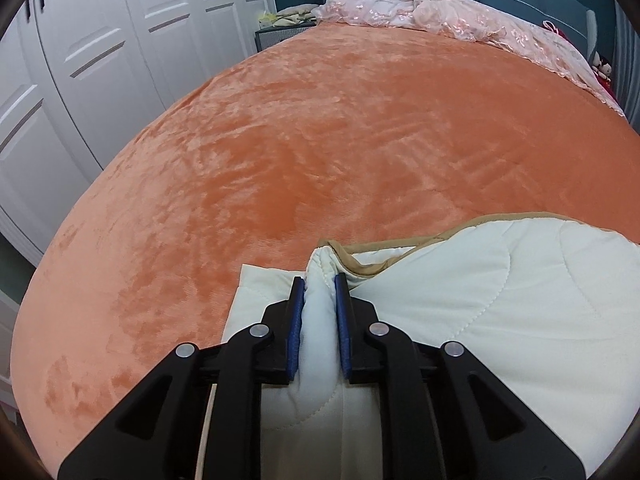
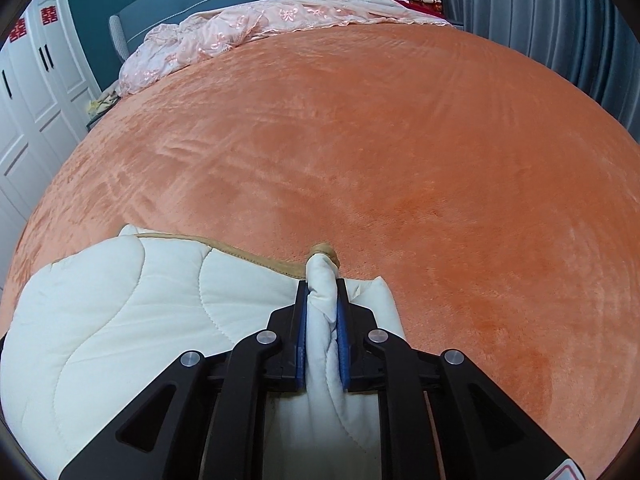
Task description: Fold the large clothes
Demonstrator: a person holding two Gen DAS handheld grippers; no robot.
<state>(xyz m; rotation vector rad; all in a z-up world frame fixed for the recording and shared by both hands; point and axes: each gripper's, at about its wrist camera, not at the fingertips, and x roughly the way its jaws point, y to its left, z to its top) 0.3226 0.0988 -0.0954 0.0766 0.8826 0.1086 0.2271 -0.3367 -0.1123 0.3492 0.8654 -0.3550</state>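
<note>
So both claws are pinching bunched corners of the cream quilted blanket (image 1: 480, 312): left claw (image 1: 320, 280) and right claw (image 2: 323, 284) each clamping a tan-trimmed corner, probably keeping the folded edge lined up while it's lying on the near end of the orange bed (image 1: 320, 128). Beyond the blanket, the pink lacy cover (image 1: 420, 12) is sitting by the headboard. Only the right view is showing curtains (image 2: 560, 28); the left is showing more wardrobe (image 1: 100, 60).
</note>
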